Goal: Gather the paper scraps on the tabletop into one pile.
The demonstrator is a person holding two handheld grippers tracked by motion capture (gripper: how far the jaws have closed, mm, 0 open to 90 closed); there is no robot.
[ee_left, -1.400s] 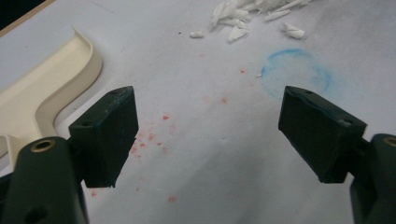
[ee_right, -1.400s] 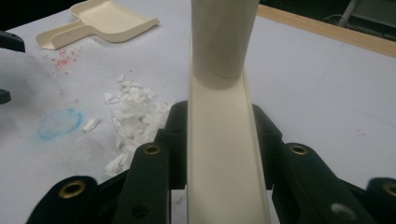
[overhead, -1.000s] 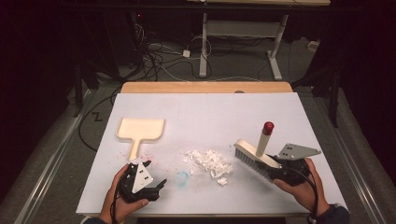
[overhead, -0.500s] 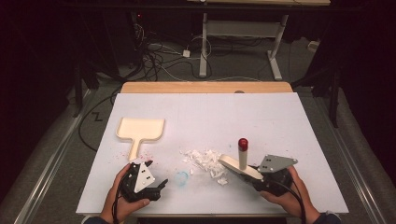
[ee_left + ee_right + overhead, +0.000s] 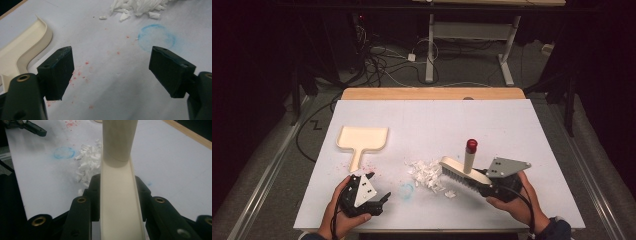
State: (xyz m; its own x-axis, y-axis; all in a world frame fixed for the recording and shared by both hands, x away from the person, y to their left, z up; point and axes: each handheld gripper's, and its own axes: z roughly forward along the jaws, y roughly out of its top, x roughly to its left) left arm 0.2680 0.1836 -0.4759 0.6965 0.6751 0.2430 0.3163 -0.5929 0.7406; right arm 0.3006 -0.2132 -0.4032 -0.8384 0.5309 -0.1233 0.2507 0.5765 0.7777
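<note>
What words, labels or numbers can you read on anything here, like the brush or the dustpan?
None: the brush, the dustpan, the paper scraps and the white table carry no readable text. The blue ring on the table is a stain, not a sign.

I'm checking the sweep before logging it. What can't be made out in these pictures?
- Right gripper view: the brush hides its own bristles and part of the paper scraps.
- Left gripper view: the dustpan is cut off by the left edge.
- High view: the left claw is too small to judge its opening.
</note>
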